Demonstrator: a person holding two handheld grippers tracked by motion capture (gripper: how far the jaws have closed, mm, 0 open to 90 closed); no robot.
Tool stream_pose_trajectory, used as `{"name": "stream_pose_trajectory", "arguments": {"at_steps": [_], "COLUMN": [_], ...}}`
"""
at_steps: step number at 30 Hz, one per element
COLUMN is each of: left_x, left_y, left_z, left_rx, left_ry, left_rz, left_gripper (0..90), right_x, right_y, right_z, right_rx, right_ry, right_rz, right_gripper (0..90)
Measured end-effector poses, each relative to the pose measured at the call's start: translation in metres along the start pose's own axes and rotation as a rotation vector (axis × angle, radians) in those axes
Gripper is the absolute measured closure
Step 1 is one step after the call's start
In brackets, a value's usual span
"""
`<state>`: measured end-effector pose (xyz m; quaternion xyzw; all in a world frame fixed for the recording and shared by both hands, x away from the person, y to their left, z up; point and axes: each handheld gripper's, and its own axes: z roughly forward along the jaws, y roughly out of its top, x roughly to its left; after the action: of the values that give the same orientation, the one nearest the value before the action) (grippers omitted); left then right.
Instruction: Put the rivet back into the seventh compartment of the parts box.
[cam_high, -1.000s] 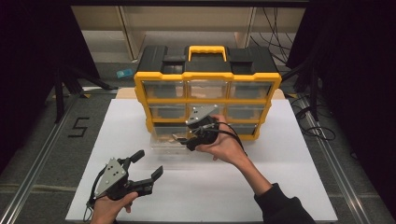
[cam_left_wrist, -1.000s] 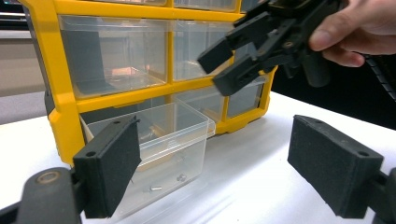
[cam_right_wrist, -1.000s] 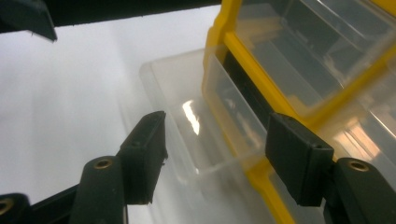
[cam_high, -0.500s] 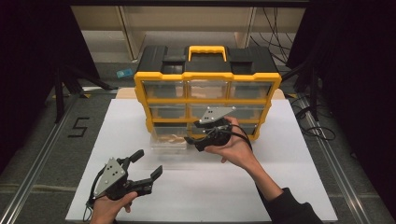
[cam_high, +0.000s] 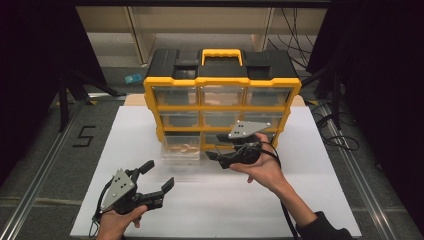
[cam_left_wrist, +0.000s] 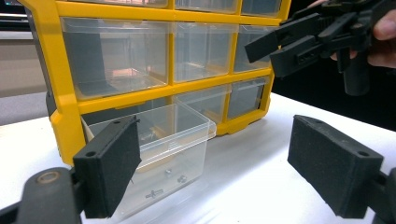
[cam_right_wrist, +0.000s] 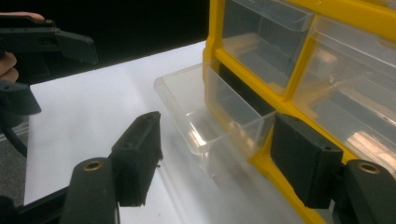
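A white table top (cam_high: 320, 200) on grey floor (cam_high: 35, 165), dark curtains at both sides

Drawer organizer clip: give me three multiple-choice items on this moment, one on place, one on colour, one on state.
1. Where is the pulled-out clear drawer in the yellow drawer organizer?
A. top row, right
B. bottom row, left
C. middle row, centre

2. What colour is the carry handle?
A. yellow
B. red
C. grey

3. How does the left gripper stand?
A. shut on the drawer
B. shut on nothing
C. open, holding nothing

Answers:
1 B: in the high view the drawer juts from the lowest row at the left end, over the white table.
2 A: it matches the frame's yellow.
3 C: its fingers stand wide apart with only air between them, short of the drawer. The right gripper is open too.
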<state>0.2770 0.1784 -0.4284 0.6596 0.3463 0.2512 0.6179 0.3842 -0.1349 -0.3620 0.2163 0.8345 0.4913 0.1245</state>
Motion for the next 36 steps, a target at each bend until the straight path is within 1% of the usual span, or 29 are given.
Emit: {"name": "stream_pose_trajectory", "arguments": {"at_steps": [1, 4, 5, 6, 8, 9, 10, 12, 13, 15, 16, 18, 20, 21, 22, 23, 25, 26, 27, 28, 29, 30, 31, 33, 34, 36], "left_x": [0.0, 0.0, 0.0, 0.0, 0.0, 0.0, 0.0, 0.0, 0.0, 0.0, 0.0, 0.0, 0.0, 0.0, 0.0, 0.0, 0.0, 0.0, 0.0, 0.0, 0.0, 0.0, 0.0, 0.0, 0.0, 0.0], "left_y": [0.0, 0.0, 0.0, 0.0, 0.0, 0.0, 0.0, 0.0, 0.0, 0.0, 0.0, 0.0, 0.0, 0.0, 0.0, 0.0, 0.0, 0.0, 0.0, 0.0, 0.0, 0.0, 0.0, 0.0, 0.0, 0.0], "left_z": [0.0, 0.0, 0.0, 0.0, 0.0, 0.0, 0.0, 0.001, 0.0, 0.0, 0.0, 0.0, 0.0, 0.0, 0.0, 0.0, 0.0, 0.0, 0.0, 0.0, 0.0, 0.0, 0.0, 0.0, 0.001, 0.001], "left_rx": [-0.001, -0.001, -0.001, -0.001, -0.003, -0.003, -0.003, -0.006, -0.001, -0.001, -0.001, 0.0, -0.001, -0.001, -0.001, -0.001, 0.0, 0.0, 0.001, 0.001, 0.001, 0.001, 0.002, 0.002, 0.002, 0.003], "left_ry": [0.001, 0.001, 0.001, 0.001, 0.0, 0.0, 0.0, -0.002, 0.0, 0.0, 0.0, 0.0, 0.0, 0.0, -0.001, -0.001, -0.001, -0.002, -0.002, -0.002, -0.002, -0.003, -0.003, -0.004, -0.005, -0.007], "left_rz": [-0.002, -0.002, -0.002, -0.001, -0.001, 0.0, -0.001, -0.006, -0.004, 0.0, -0.001, -0.003, -0.004, -0.003, -0.003, -0.003, -0.003, -0.002, -0.001, 0.0, -0.001, -0.001, 0.0, 0.001, 0.0, 0.0], "left_gripper": [16.6, 16.6, 16.6, 16.6, 16.6, 16.6, 16.6, 16.6, 16.6, 16.6, 16.6, 16.6, 16.6, 16.6, 16.6, 16.6, 16.6, 16.6, 16.6, 16.6, 16.6, 16.6, 16.6, 16.6, 16.6, 16.6], "right_x": [0.0, 0.0, 0.001, 0.001, 0.001, 0.001, 0.001, 0.001, 0.0, 0.001, 0.0, 0.001, 0.001, 0.002, 0.002, 0.002, 0.003, 0.004, 0.004, 0.005, 0.005, 0.005, 0.005, 0.006, 0.006, 0.007], "right_y": [-0.002, -0.008, -0.009, -0.011, -0.014, -0.016, -0.018, -0.022, -0.024, -0.028, -0.03, -0.034, -0.038, -0.039, -0.04, -0.041, -0.042, -0.043, -0.044, -0.044, -0.045, -0.046, -0.047, -0.05, -0.052, -0.054], "right_z": [-0.001, -0.007, -0.008, -0.01, -0.014, -0.015, -0.016, -0.019, -0.021, -0.024, -0.024, -0.027, -0.029, -0.029, -0.03, -0.032, -0.033, -0.035, -0.036, -0.037, -0.038, -0.039, -0.04, -0.041, -0.042, -0.043], "right_rx": [-0.013, -0.019, -0.014, -0.03, -0.033, -0.042, -0.049, -0.05, -0.067, -0.063, -0.07, -0.055, -0.056, -0.062, -0.068, -0.068, -0.089, -0.085, -0.087, -0.086, -0.098, -0.095, -0.1, -0.094, -0.103, -0.097], "right_ry": [-0.011, -0.007, -0.008, -0.019, -0.015, -0.011, -0.017, -0.013, -0.016, -0.002, -0.01, -0.007, -0.019, -0.004, -0.013, -0.011, -0.015, -0.011, -0.017, -0.008, -0.013, -0.011, -0.015, -0.011, -0.022, -0.025], "right_rz": [-0.002, 0.001, 0.011, 0.007, 0.011, 0.024, 0.016, 0.045, 0.044, 0.061, 0.057, 0.071, 0.071, 0.081, 0.067, 0.074, 0.064, 0.075, 0.068, 0.073, 0.065, 0.073, 0.068, 0.074, 0.061, 0.062], "right_gripper": [34.5, 34.5, 34.5, 34.4, 34.4, 34.3, 34.2, 34.1, 34.1, 34.0, 33.9, 33.9, 33.8, 33.7, 33.7, 33.6, 33.2, 32.6, 32.2, 32.0, 31.5, 31.0, 30.8, 30.6, 30.0, 28.4]}}
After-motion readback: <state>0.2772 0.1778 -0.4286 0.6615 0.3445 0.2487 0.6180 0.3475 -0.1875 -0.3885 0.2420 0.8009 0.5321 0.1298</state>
